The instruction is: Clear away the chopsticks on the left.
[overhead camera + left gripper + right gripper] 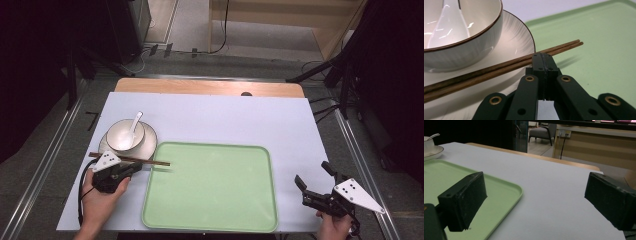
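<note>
Now left gripper (131, 170), jaws pressed together, is touching chopsticks (131, 160) lying crosswise, tips pointing over green tray (210, 220); right gripper (312, 181) is hovering spread above white tabletop (225, 117).

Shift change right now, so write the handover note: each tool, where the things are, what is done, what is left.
Left tool: shut, jaws together at the chopsticks; whether it grips them, I cannot tell.
Right tool: open, empty, at the table's right edge beside the tray.
Chopsticks lie across the plate rim, tips over the tray's left edge. Bowl sits on the plate, spoon inside it.
Done: nothing on the tray yet.
Left: probably move the chopsticks, then bowl and plate, onto the tray.
</note>
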Motion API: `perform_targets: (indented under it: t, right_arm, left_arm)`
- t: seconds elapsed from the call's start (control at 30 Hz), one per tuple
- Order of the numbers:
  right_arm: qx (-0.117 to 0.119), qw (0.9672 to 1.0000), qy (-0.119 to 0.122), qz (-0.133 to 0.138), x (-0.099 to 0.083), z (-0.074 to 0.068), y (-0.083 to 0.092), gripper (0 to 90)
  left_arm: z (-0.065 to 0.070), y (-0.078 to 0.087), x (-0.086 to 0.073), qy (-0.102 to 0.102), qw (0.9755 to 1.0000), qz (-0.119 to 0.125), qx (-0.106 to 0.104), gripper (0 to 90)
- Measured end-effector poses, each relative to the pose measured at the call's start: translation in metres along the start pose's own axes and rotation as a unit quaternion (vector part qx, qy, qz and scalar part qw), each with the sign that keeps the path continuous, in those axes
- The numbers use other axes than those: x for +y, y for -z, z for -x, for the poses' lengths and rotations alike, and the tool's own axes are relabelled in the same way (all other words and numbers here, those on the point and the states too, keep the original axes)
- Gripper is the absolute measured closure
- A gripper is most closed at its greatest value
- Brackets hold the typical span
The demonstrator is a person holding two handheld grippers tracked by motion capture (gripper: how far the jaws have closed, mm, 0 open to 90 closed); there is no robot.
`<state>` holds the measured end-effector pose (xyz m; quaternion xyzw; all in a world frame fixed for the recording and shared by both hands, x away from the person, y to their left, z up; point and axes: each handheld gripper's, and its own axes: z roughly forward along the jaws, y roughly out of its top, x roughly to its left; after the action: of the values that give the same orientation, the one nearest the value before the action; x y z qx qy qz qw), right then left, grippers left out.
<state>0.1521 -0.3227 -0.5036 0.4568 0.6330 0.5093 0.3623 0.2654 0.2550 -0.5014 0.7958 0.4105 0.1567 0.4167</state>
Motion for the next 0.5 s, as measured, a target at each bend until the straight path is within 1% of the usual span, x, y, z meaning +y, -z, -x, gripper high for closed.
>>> perform_targets:
  t: [0.13, 0.17, 0.23, 0.3, 0.37, 0.4, 0.43, 0.5]
  right_arm:
    - [0.002, 1.0, 0.001, -0.003, -0.001, -0.001, -0.001, 3.8]
    - [0.003, 1.0, 0.0, -0.004, -0.001, -0.001, -0.001, 3.8]
    - [0.002, 1.0, 0.001, -0.006, -0.001, -0.001, -0.001, 3.8]
    - [0.002, 1.0, 0.0, -0.006, -0.001, -0.001, -0.001, 3.8]
    - [0.002, 1.0, 0.0, -0.006, -0.002, -0.001, -0.001, 3.8]
    - [0.002, 1.0, 0.001, -0.007, -0.002, -0.001, -0.001, 3.8]
    - [0.002, 1.0, 0.0, -0.008, -0.002, -0.001, -0.002, 3.8]
    - [0.003, 1.0, 0.002, -0.008, -0.002, -0.001, -0.003, 3.8]
  left_arm:
    - [-0.001, -0.007, 0.003, -0.002, 1.0, -0.005, 0.005, 90.0]
    - [-0.002, -0.008, 0.004, 0.001, 1.0, -0.003, 0.003, 90.0]
    - [-0.003, -0.01, 0.007, 0.0, 1.0, -0.004, 0.009, 90.0]
    - [-0.003, -0.012, 0.009, 0.004, 1.0, -0.004, 0.008, 90.0]
    - [-0.003, -0.015, 0.011, 0.003, 0.9999, -0.007, 0.011, 90.0]
    - [-0.004, -0.016, 0.012, 0.003, 0.9999, -0.007, 0.013, 90.0]
    - [-0.003, -0.018, 0.013, -0.001, 0.9997, -0.01, 0.021, 90.0]
    - [-0.003, -0.022, 0.017, -0.005, 0.9995, -0.013, 0.028, 90.0]
